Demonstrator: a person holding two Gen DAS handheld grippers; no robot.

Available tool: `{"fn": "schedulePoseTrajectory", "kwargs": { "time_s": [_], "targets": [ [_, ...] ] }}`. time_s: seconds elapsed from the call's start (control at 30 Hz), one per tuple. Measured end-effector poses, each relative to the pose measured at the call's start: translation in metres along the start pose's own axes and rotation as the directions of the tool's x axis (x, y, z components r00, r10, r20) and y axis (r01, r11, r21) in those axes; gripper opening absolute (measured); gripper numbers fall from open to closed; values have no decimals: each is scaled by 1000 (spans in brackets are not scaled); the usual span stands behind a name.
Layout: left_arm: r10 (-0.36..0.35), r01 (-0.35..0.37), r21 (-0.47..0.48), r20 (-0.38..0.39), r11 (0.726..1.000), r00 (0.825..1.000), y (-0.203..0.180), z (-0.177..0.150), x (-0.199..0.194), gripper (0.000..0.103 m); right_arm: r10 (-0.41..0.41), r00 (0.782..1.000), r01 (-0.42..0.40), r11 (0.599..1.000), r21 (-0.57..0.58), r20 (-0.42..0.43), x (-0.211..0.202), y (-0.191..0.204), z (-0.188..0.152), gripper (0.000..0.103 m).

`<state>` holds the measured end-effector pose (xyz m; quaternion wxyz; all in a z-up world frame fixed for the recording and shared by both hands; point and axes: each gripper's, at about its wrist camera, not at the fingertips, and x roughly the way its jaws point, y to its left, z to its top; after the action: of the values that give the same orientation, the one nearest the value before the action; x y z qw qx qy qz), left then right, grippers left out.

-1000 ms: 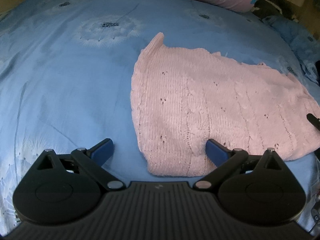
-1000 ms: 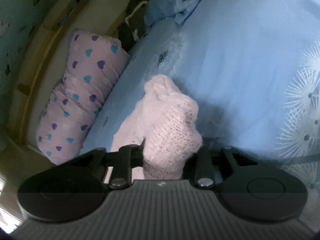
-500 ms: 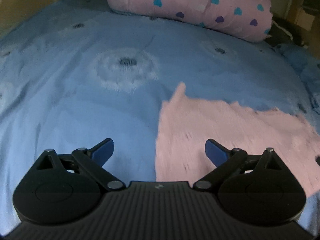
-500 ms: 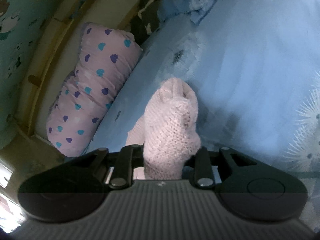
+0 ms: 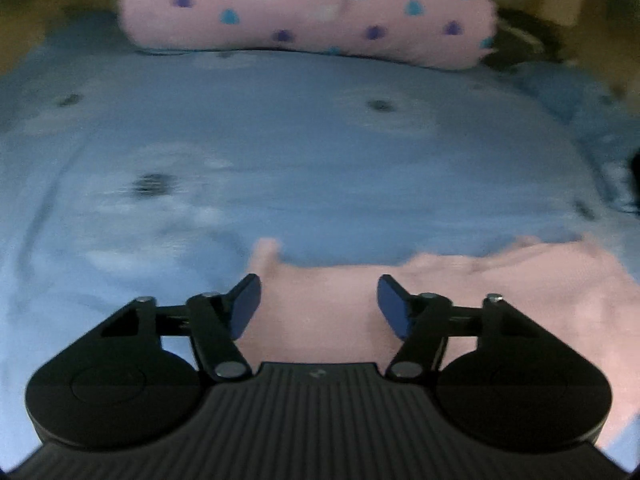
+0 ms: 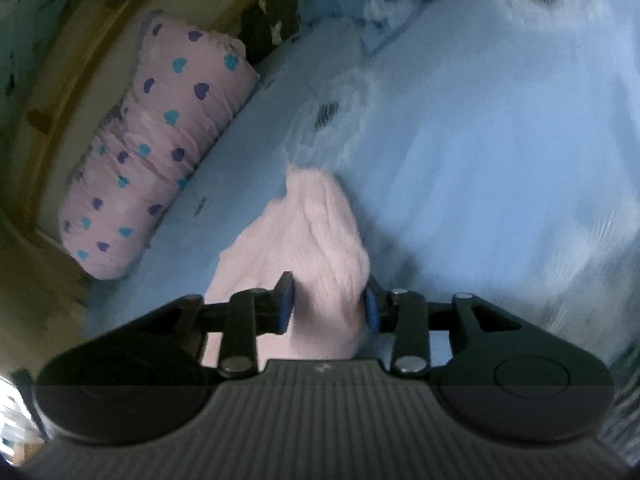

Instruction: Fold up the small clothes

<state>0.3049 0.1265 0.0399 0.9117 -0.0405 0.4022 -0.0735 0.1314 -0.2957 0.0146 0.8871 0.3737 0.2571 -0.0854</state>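
Note:
A small pink knitted garment [image 5: 500, 292] lies on the blue bed sheet [image 5: 280, 168]. My left gripper [image 5: 316, 300] is open over its left edge, with pink knit showing between the blue pads [image 5: 390, 300] and not pinched. My right gripper [image 6: 328, 304] has its jaws partly apart around a bunched fold of the same garment [image 6: 316, 232], which rises between the fingers. Both views are blurred by motion.
A long pink pillow with blue and purple hearts [image 5: 308, 8] lies at the head of the bed and shows in the right wrist view [image 6: 160, 140] too. Dark clutter [image 6: 280, 12] sits past the bed's far corner. A wooden bed frame [image 6: 60, 92] borders the pillow.
My left gripper has moved in over the garment's left edge and its jaws have narrowed. My right gripper's jaws have opened slightly around the bunched knit as it moved.

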Motion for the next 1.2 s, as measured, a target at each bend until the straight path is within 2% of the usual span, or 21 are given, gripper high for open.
{"fn": "schedulePoseTrajectory", "kwargs": {
  "time_s": [0.07,0.13,0.17,0.27,0.37,0.43,0.5,0.63,0.7,0.77,0.83,0.93,1.0,1.03,1.1,1.2],
  "targets": [
    [-68,68,2,-32,998,997,-12,0,7,53,-9,1000,9,998,-54,9,1,1,6,42],
    [-114,115,-1,-73,993,991,-23,0,18,47,-18,1000,17,999,-49,-15,5,-2,8,42],
    [-105,105,3,-86,994,991,-27,0,25,44,-15,1000,14,999,-45,-24,6,-5,6,42],
    [18,-18,4,-114,1000,993,-31,1,58,43,-16,999,14,999,-49,-29,8,-8,0,42],
    [38,-39,-7,-93,999,995,-29,8,72,43,-11,1000,9,996,-86,-20,11,-3,1,42],
    [78,-76,28,-77,997,994,-33,15,69,43,1,1000,-1,992,-125,-3,11,2,3,42],
    [73,-70,39,-64,997,995,-32,21,59,43,-1,1000,1,987,-158,2,14,8,5,42],
    [26,-27,-8,-60,1000,998,-17,25,36,43,60,998,-65,950,-305,-28,33,34,17,42],
    [4,-5,-14,-73,1000,997,-9,24,29,43,83,993,-107,925,-364,-81,48,49,24,42],
    [29,-29,8,-75,1000,997,-5,18,23,43,123,976,-183,906,-382,-178,68,62,26,41],
    [94,-92,28,-79,995,992,4,13,28,43,70,977,-158,874,-460,-203,87,75,23,41],
    [187,-186,14,-102,982,977,23,7,45,44,-69,985,-32,827,-561,-158,121,76,22,37],
    [226,-225,18,-89,974,970,31,3,50,49,-61,990,-19,830,-558,-124,134,67,27,30],
    [224,-224,4,-91,975,970,35,2,47,53,-62,991,-13,842,-539,-121,137,64,30,25],
    [206,-210,-41,-94,977,974,40,1,41,53,-54,990,-16,871,-492,-129,137,60,35,24],
    [203,-211,-78,-91,974,975,42,-2,21,53,-41,991,-24,880,-473,-127,127,61,38,26]
  ]
}}
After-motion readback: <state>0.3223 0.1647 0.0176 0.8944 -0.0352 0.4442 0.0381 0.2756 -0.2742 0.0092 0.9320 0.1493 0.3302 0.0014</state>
